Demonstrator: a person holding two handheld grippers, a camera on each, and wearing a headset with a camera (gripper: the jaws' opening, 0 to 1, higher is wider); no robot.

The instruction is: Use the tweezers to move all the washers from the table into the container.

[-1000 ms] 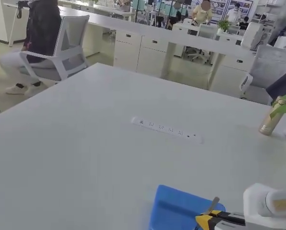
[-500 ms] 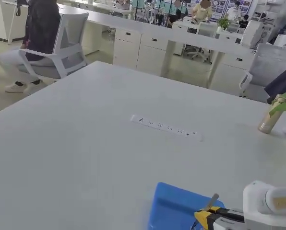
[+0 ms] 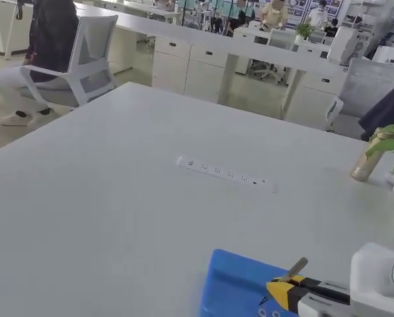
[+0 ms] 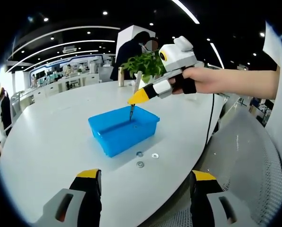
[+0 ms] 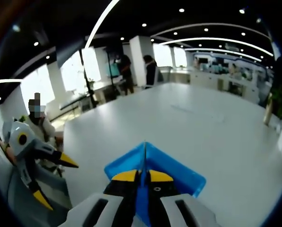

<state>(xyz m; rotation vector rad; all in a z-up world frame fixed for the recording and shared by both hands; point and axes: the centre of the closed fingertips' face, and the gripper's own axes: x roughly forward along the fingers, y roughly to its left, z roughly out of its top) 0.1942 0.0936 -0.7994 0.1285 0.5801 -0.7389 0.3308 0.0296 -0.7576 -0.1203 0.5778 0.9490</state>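
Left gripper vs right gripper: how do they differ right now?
Jaws: the left gripper has its jaws wide apart; the right gripper has them closed.
Load: the left gripper holds nothing; the right gripper clamps the tweezers.
Place: the right gripper hangs over the blue container, tweezer tips down inside it; the left gripper sits back by the table edge, facing the container and three washers.
Both have yellow-tipped jaws.

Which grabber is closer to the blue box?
Right. The right gripper hangs just above the blue container, its tweezers pointing down into it. The left gripper sits back from it, open, with the washers lying in between.
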